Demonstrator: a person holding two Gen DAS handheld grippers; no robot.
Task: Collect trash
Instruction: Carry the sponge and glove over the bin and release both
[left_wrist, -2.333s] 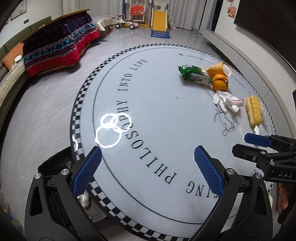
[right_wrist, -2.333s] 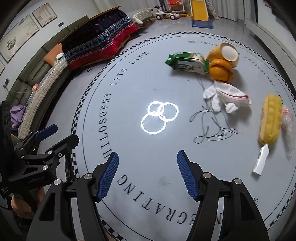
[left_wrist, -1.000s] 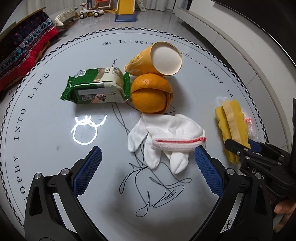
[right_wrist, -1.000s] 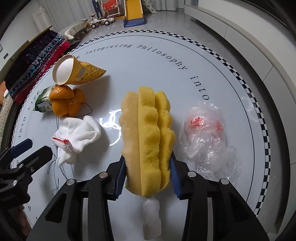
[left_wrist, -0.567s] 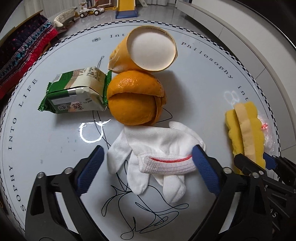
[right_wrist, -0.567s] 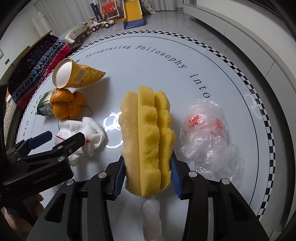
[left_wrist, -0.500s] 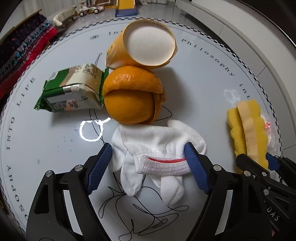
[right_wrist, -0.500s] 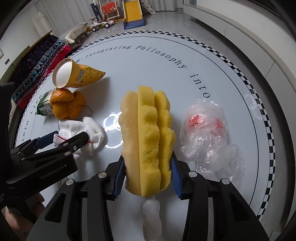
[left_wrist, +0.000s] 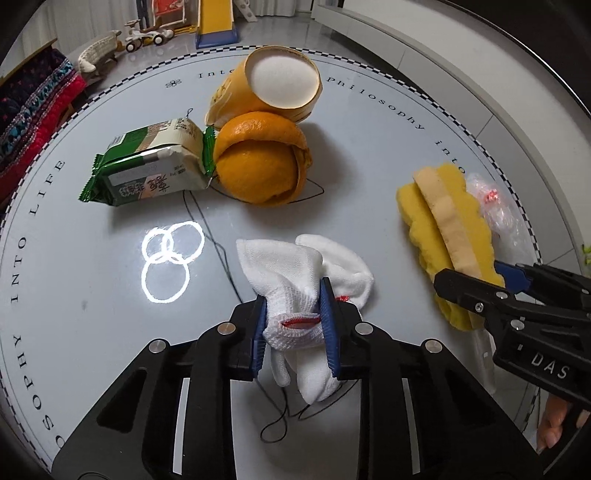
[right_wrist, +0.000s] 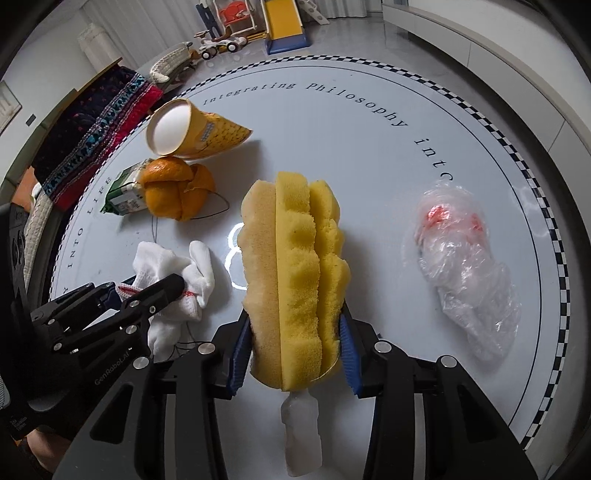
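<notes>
A white glove (left_wrist: 284, 266) with a red-trimmed cuff lies bunched on the round white table (left_wrist: 74, 314). My left gripper (left_wrist: 293, 295) is closing hard on its cuff, both blue pads pressing the cloth; from the right wrist view the same grip shows on the glove (right_wrist: 155, 262). My right gripper (right_wrist: 293, 325) is shut on a yellow sponge (right_wrist: 291, 266) with a white handle (right_wrist: 301, 432), held by its near end. In the left wrist view the sponge (left_wrist: 439, 218) and right gripper (left_wrist: 471, 275) are at the right.
Beyond the glove lie orange peel (left_wrist: 258, 162), a tipped yellow paper cup (left_wrist: 273, 88) and a green packet (left_wrist: 147, 162). A crumpled clear plastic bag (right_wrist: 465, 258) lies right of the sponge. Black thread (left_wrist: 221, 258) loops under the glove. The table's checkered rim (right_wrist: 532, 173) curves right.
My left gripper came down over the glove and went from wide open to shut on its cuff, bunching the cloth. The right gripper has kept its grip on the sponge.
</notes>
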